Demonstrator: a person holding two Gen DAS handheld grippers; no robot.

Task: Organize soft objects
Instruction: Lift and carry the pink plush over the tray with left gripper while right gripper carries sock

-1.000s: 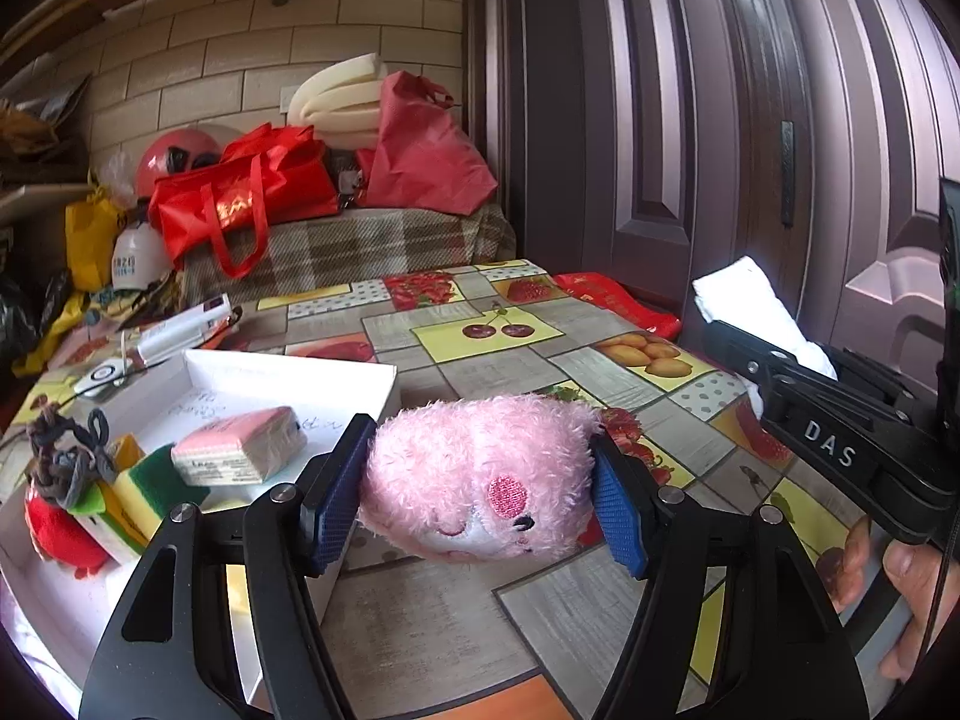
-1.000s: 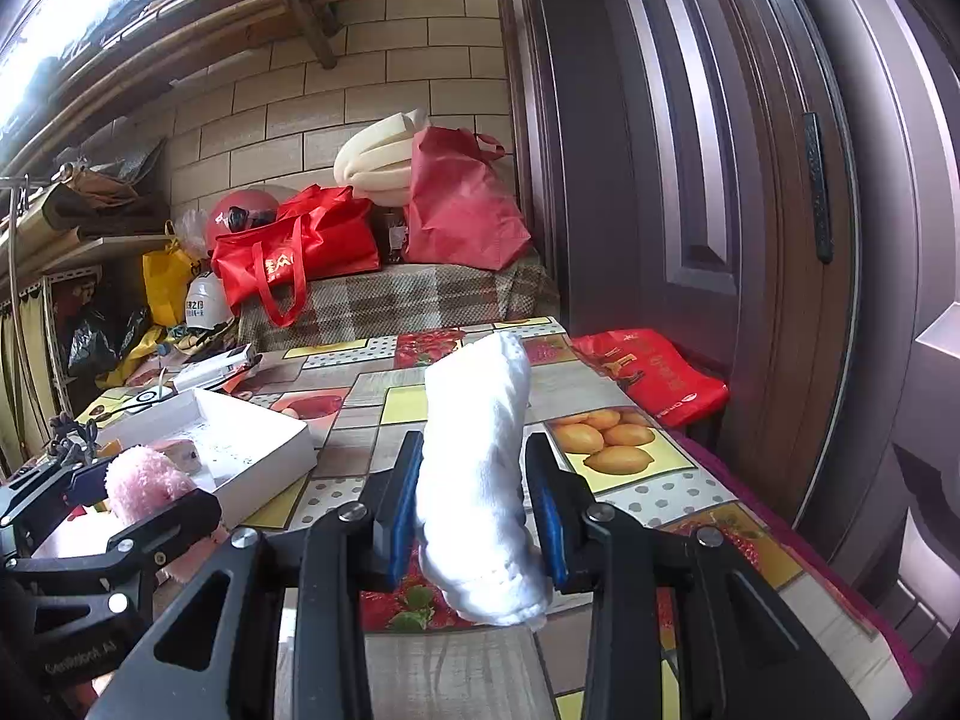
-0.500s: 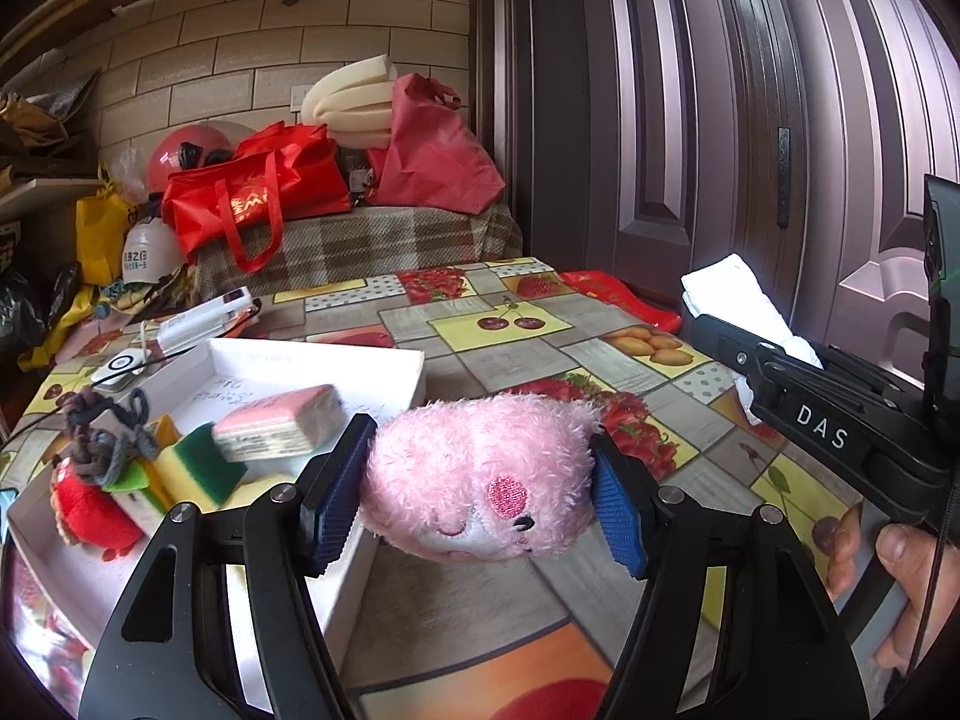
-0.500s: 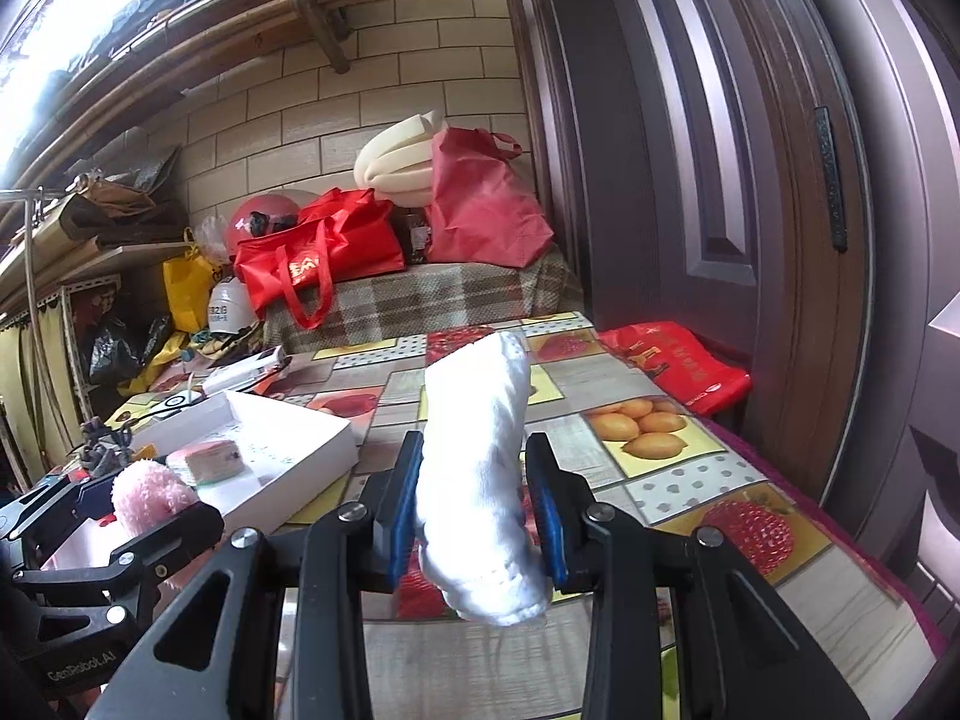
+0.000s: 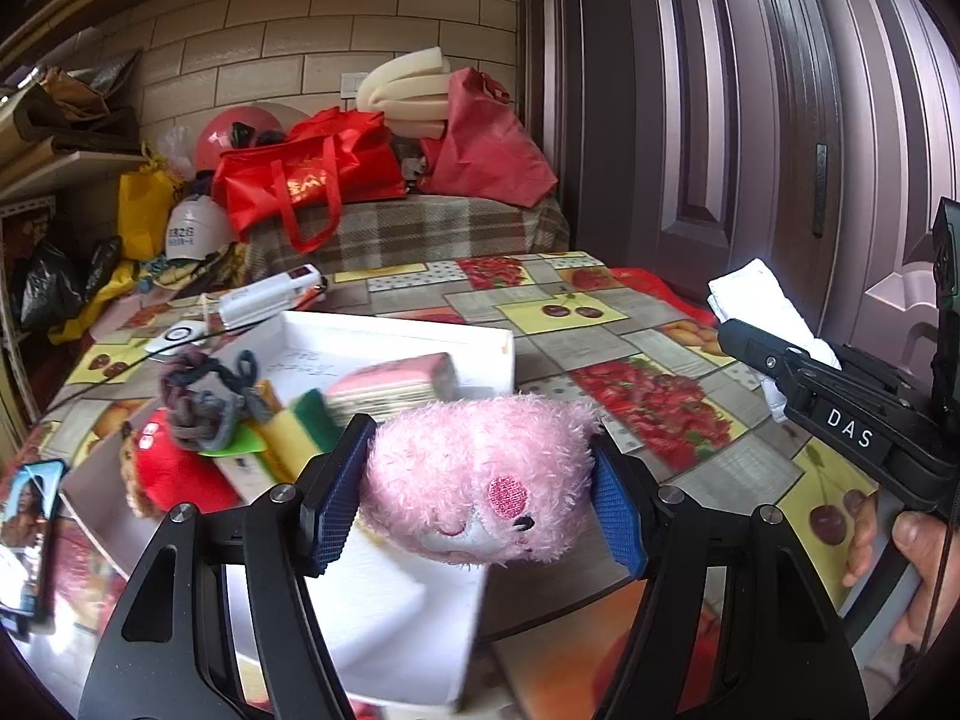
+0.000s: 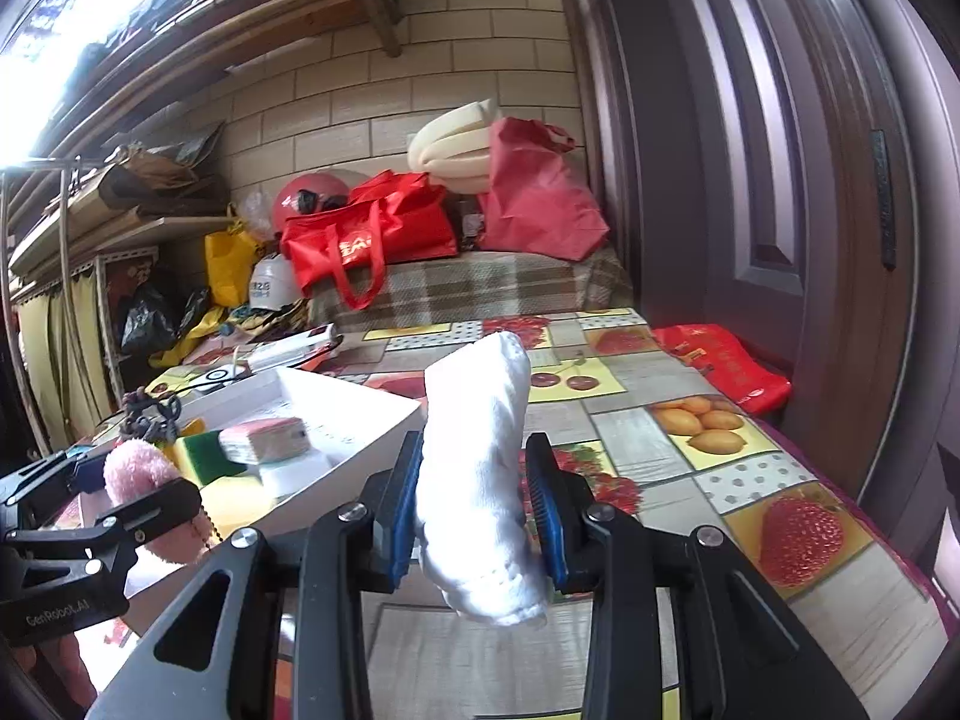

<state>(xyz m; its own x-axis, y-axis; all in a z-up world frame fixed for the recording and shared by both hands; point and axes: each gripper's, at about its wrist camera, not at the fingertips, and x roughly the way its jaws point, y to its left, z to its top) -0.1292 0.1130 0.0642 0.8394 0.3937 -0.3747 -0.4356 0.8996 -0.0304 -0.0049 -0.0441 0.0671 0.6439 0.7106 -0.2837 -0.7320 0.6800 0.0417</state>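
My left gripper (image 5: pixel 474 498) is shut on a pink plush toy (image 5: pixel 480 474) and holds it over the near right corner of a white tray (image 5: pixel 396 330). The tray holds a pink sponge block (image 5: pixel 390 384), a yellow-green sponge (image 5: pixel 294 426), a red soft toy (image 5: pixel 174 474) and grey hair ties (image 5: pixel 204 390). My right gripper (image 6: pixel 480 510) is shut on a rolled white sock (image 6: pixel 480 468), upright, above the table to the right of the tray (image 6: pixel 360 420). The pink plush also shows in the right wrist view (image 6: pixel 138 468).
The table (image 6: pixel 690 456) has a fruit-patterned cloth. A white remote (image 5: pixel 270 294) and a small white device (image 5: pixel 177 336) lie behind the tray. A phone (image 5: pixel 30 516) is at the left edge. Red bags (image 6: pixel 372 240) sit on a checked bench; a door (image 6: pixel 810 180) stands to the right.
My left gripper has moved left with the pink plush, from over the bare table to over the tray's near corner. The right gripper has drifted slightly with the sock.
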